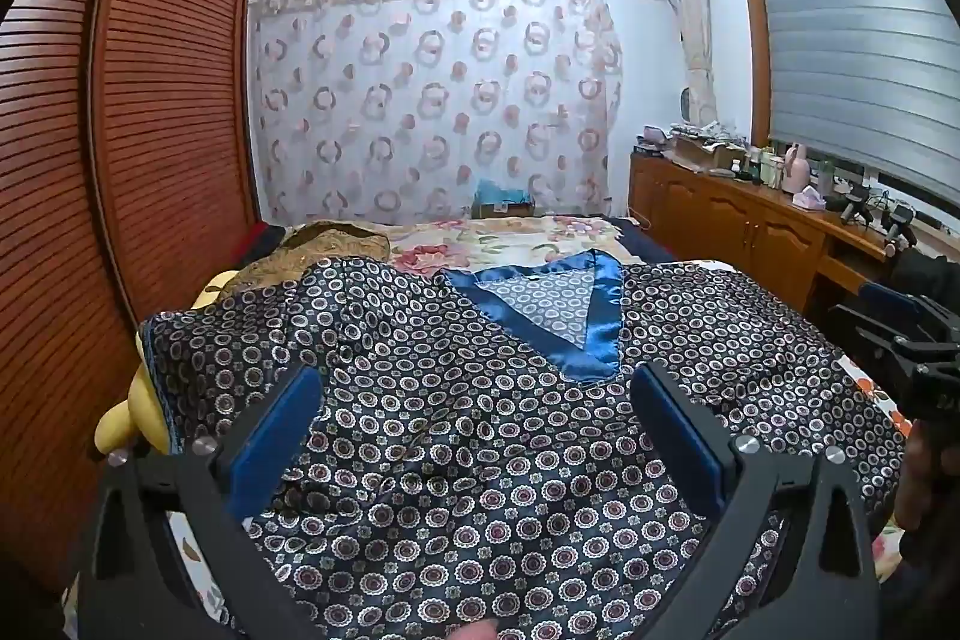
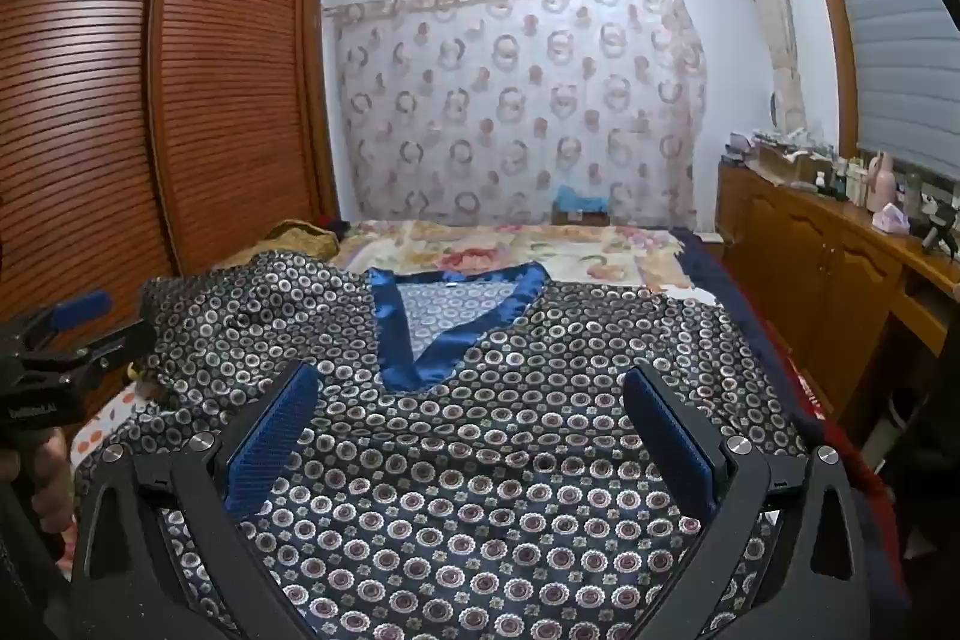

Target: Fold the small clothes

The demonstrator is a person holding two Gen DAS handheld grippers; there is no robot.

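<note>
Each handheld gripper has a matte black frame of two angled arms with triangular cut-outs, and round silver screw heads at the joints. The left gripper (image 1: 477, 400) and the right gripper (image 2: 471, 397) both carry flat, ribbed blue pads (image 2: 270, 436) inside their fingers. Small white lettering, too blurred to read, marks the left tool's black body.

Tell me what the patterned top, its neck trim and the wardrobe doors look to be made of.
Patterned top: thin satin-like fabric, probably silk or polyester; it shines faintly and lies in soft wrinkles.
Neck trim: glossier plain blue satin band with bright highlights.
Wardrobe doors: reddish-brown slatted wood or wood veneer, semi-gloss; which one cannot be told.
</note>
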